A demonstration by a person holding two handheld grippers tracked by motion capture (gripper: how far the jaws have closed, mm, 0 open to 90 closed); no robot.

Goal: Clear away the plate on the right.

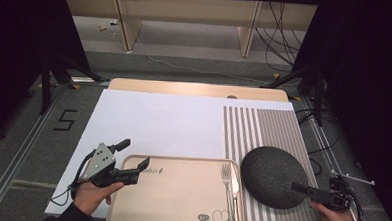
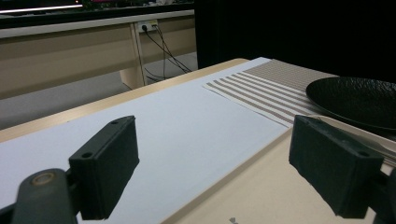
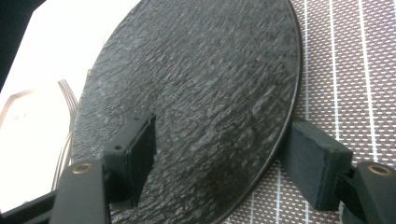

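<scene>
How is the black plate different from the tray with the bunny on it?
The plate is round, dark and bumpy; the tray is rectangular, pale tan and smooth. The plate lies on the striped mat; the tray lies mostly on the white sheet. The plate is bare; the tray carries a fork. Both lie flat.

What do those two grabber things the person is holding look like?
Both are black. The left gripper has two chunky block-shaped jaws, a grey three-cornered plate on top and a thin black cable trailing behind. The right gripper has the same blocky black jaws. A dark sleeve covers the left forearm.
</scene>
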